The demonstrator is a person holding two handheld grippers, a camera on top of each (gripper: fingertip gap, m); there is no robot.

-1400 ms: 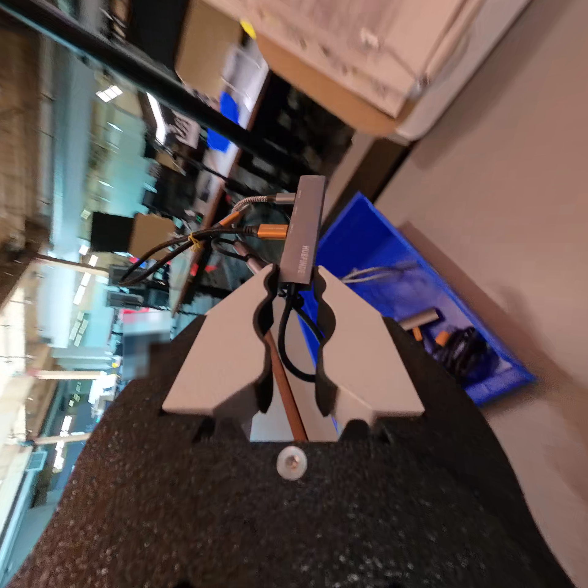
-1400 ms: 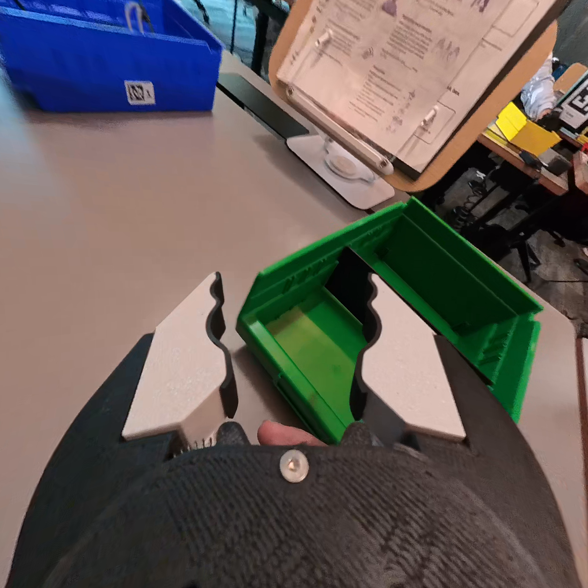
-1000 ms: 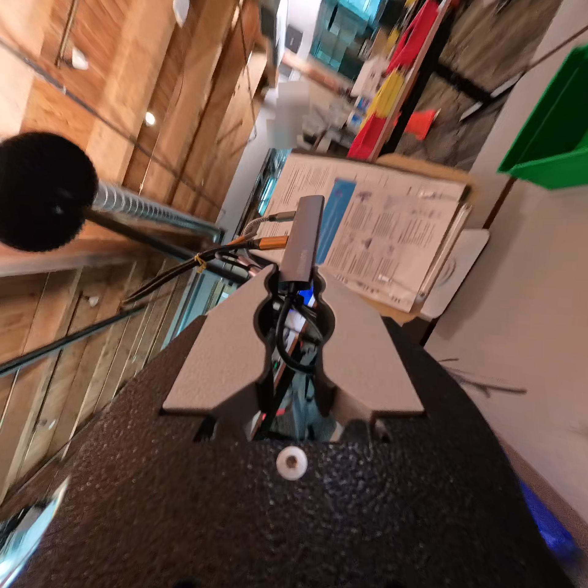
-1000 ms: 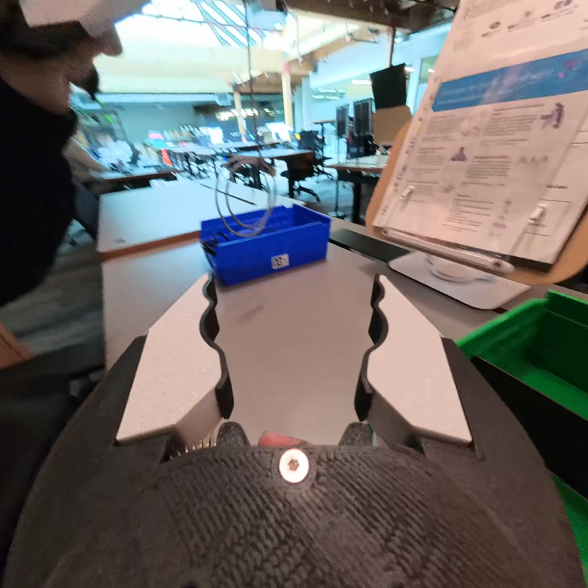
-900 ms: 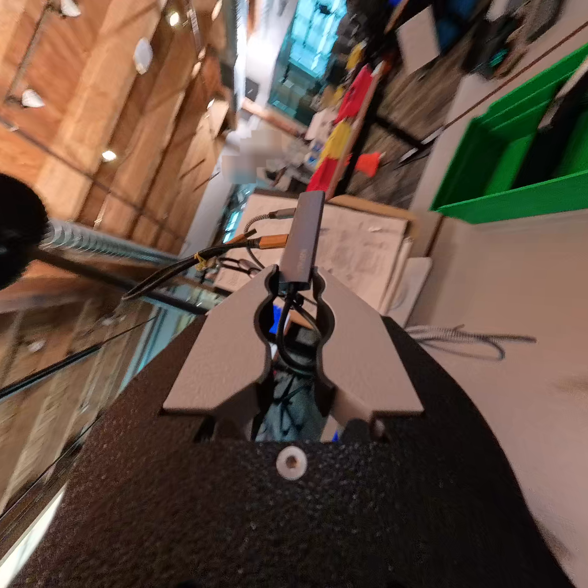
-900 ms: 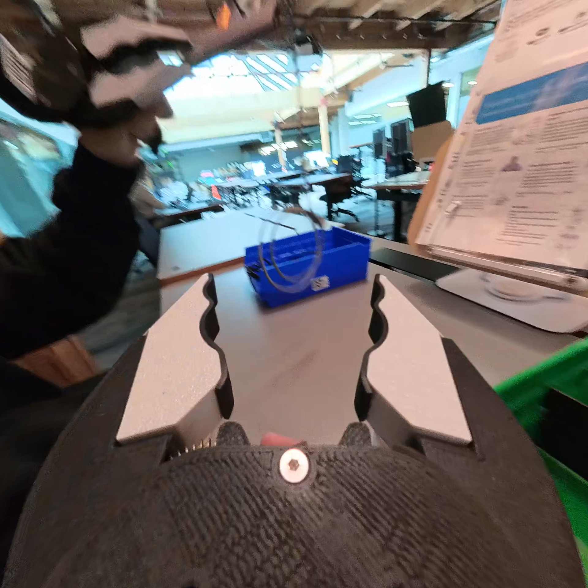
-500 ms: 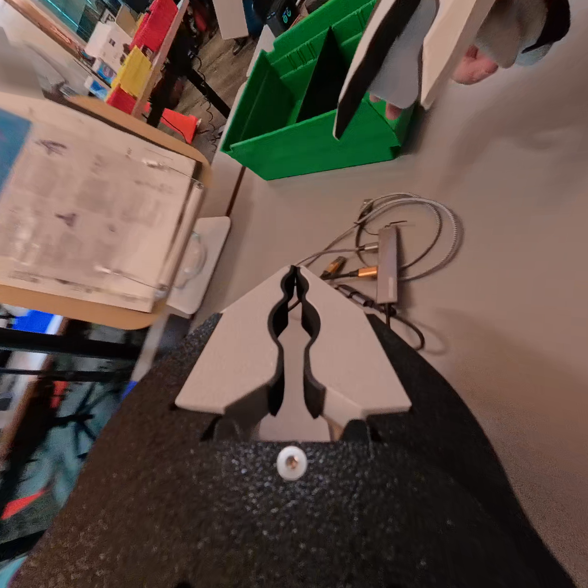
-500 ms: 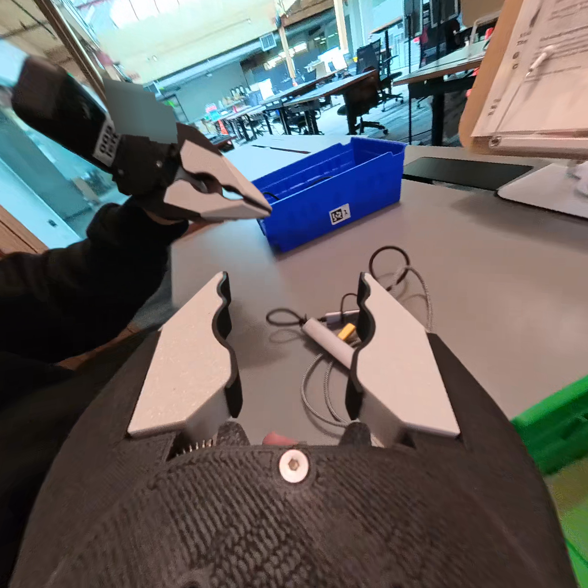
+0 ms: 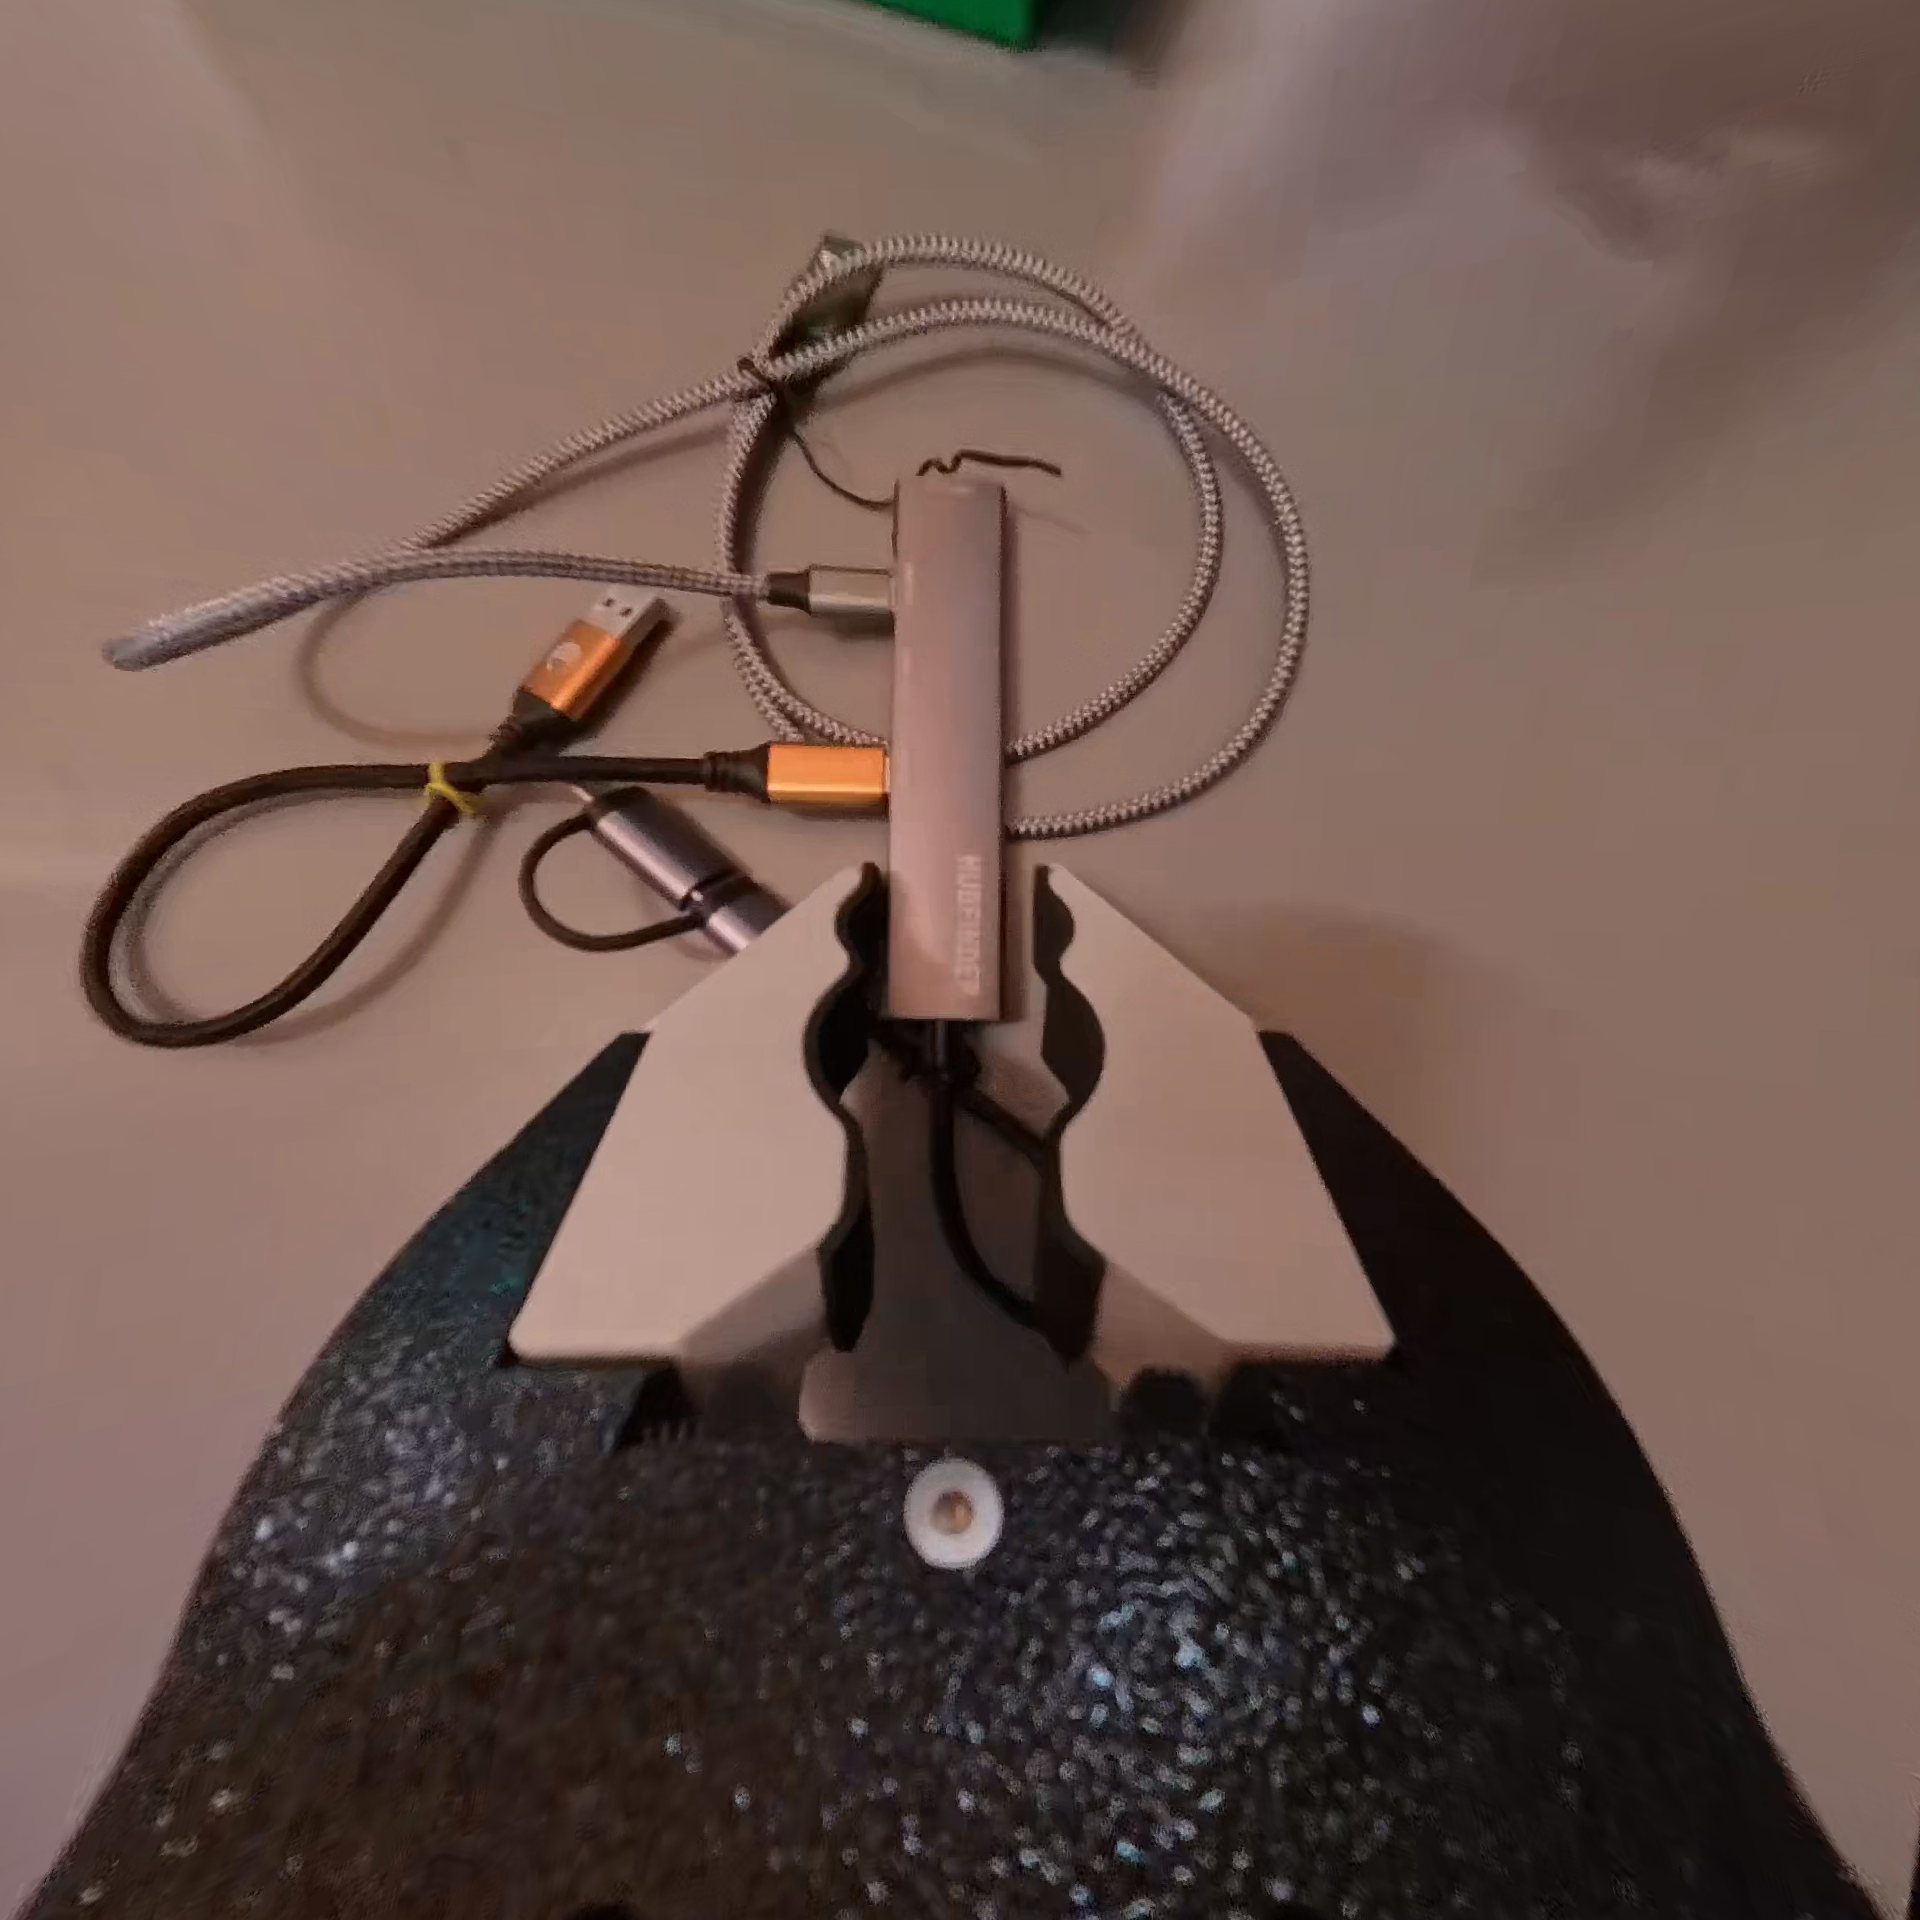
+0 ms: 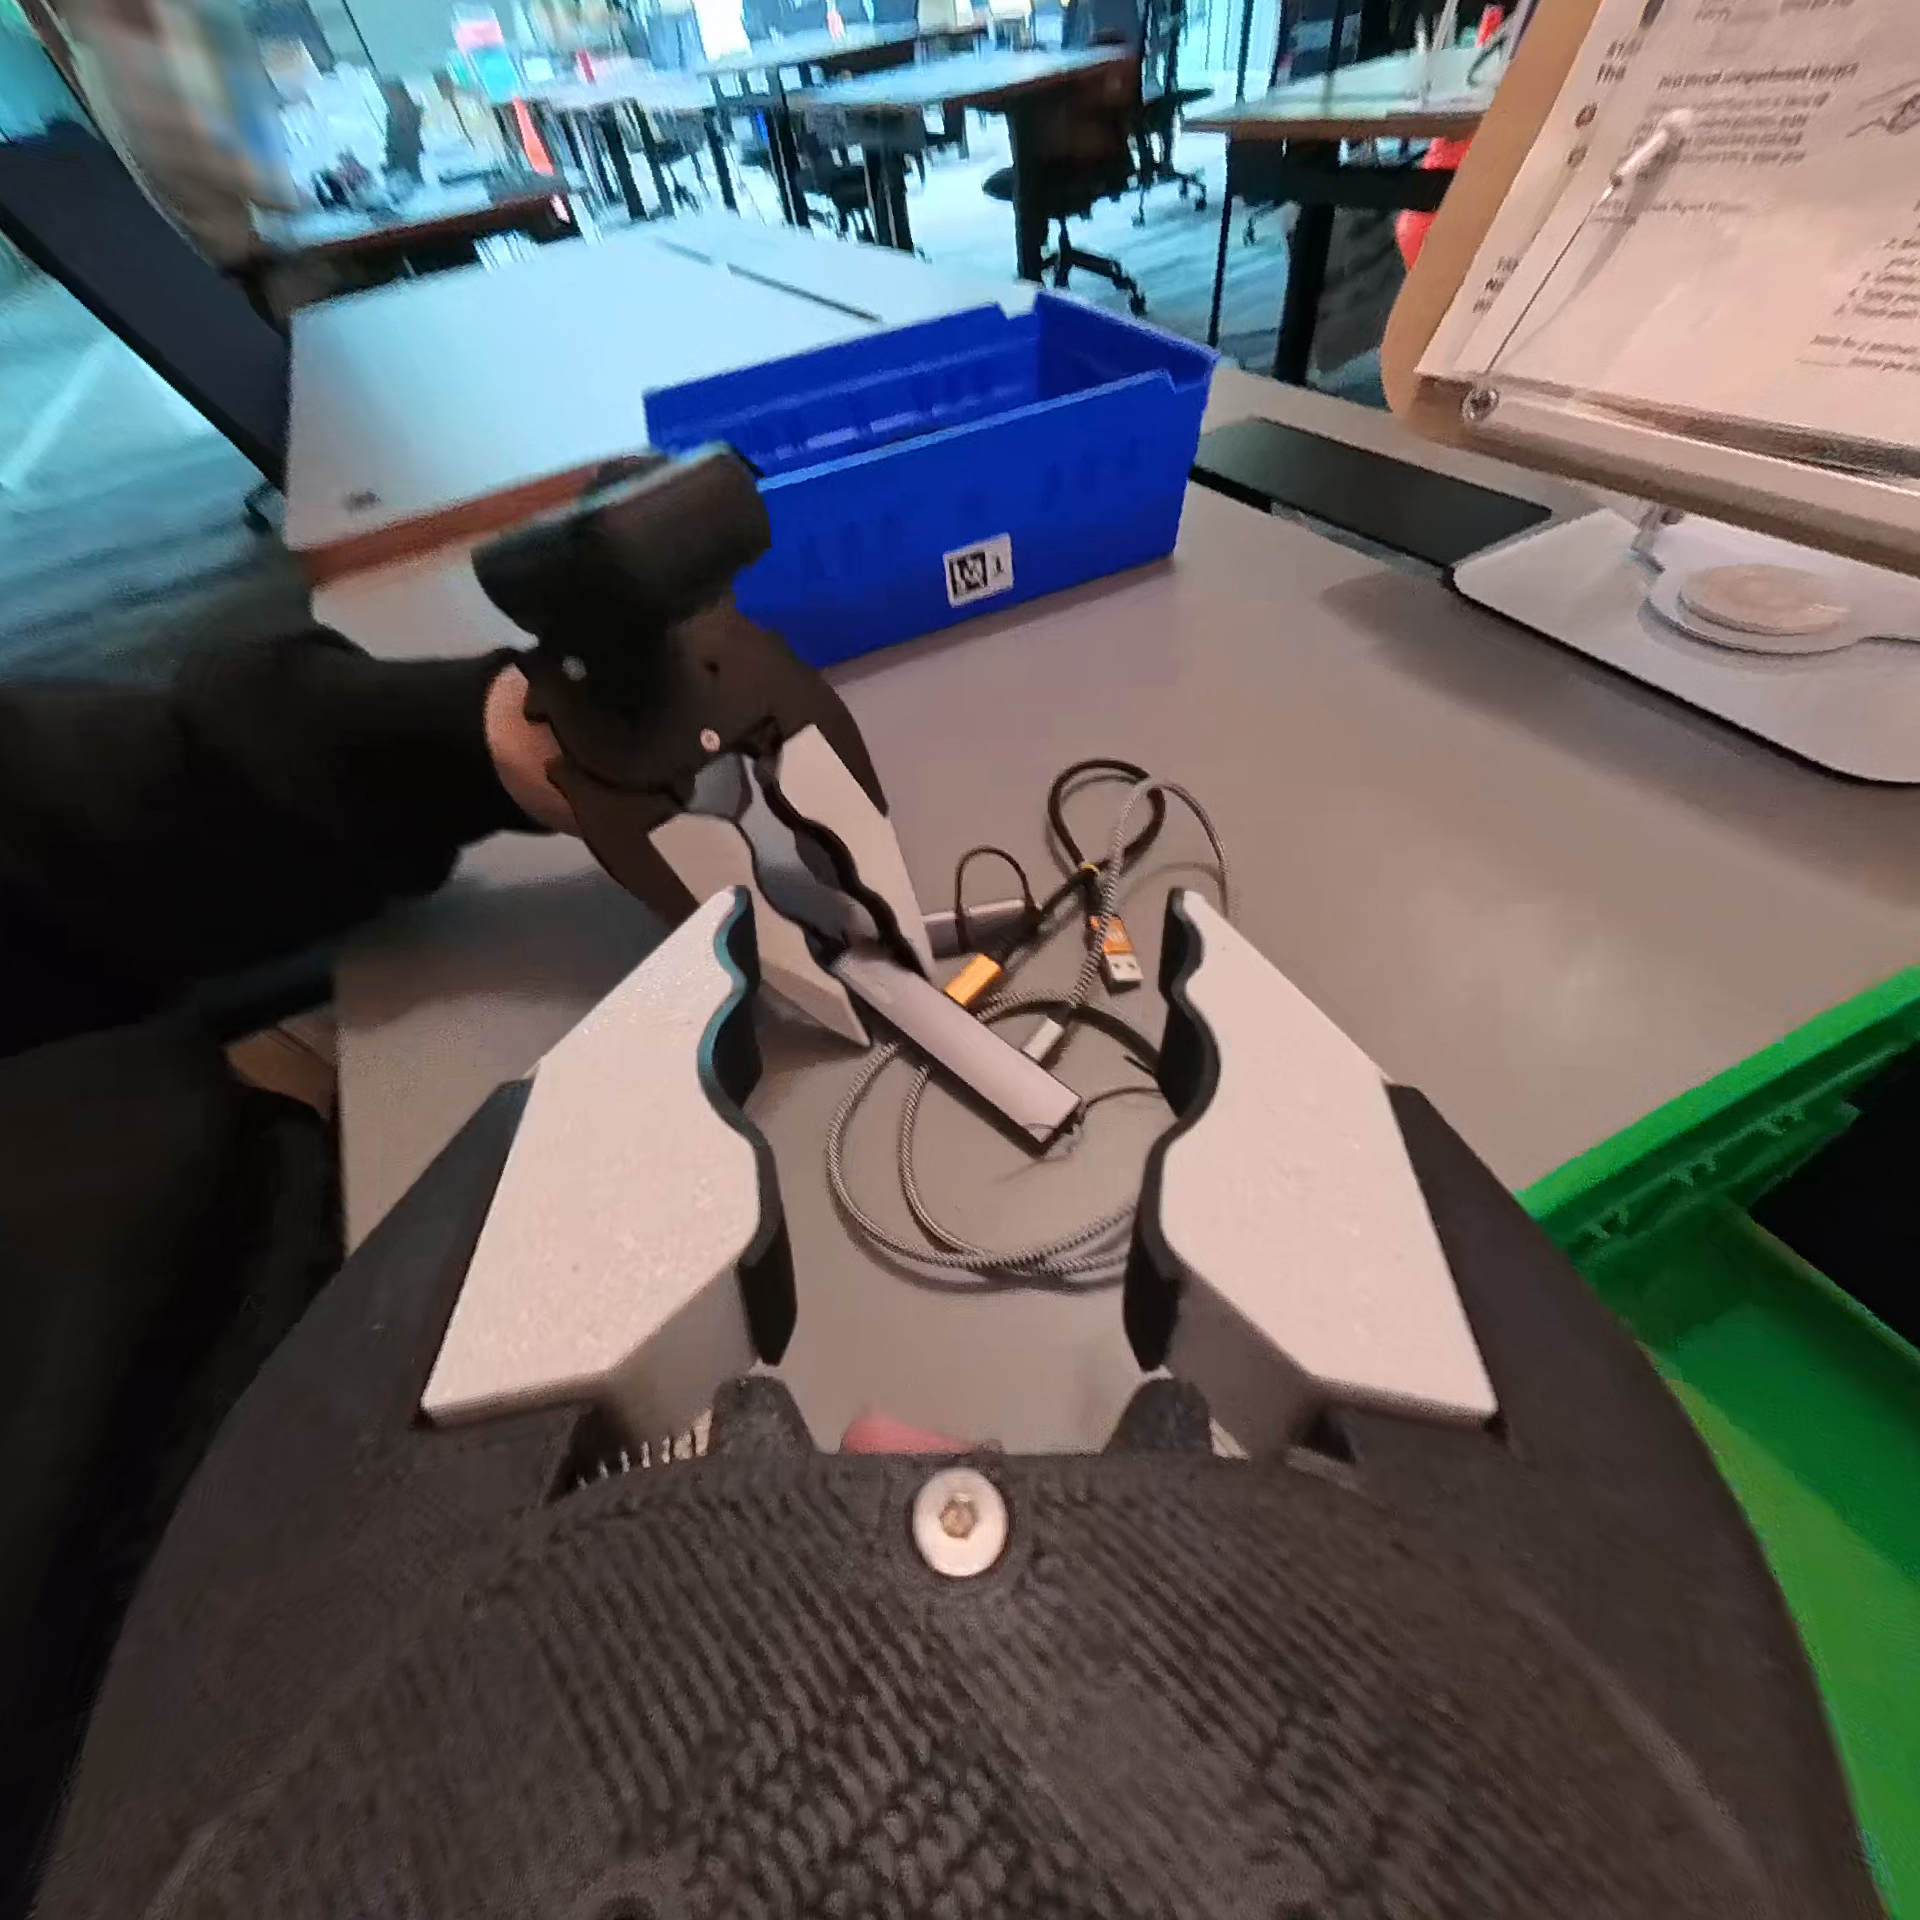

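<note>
Hub (image 9: 948, 748) lies on the bench (image 9: 1558, 727), cables (image 9: 1195, 468) plugged at its 9 o'clock side. My left gripper (image 9: 951, 883) has its jaws slightly apart around the hub's near end. My right gripper (image 10: 956, 899) hovers with jaws wide, empty.

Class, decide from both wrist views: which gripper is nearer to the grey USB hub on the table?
Left. The left gripper has its open fingers astride one end of the grey USB hub. The right gripper hangs open, short of it.

Open-plan office/lab workspace indicated: rows of desks (image 10: 935, 94) and office chairs (image 10: 1081, 197) seen behind grey counter (image 10: 1455, 831); parts bins, instruction stand (image 10: 1662, 260) noted.
</note>
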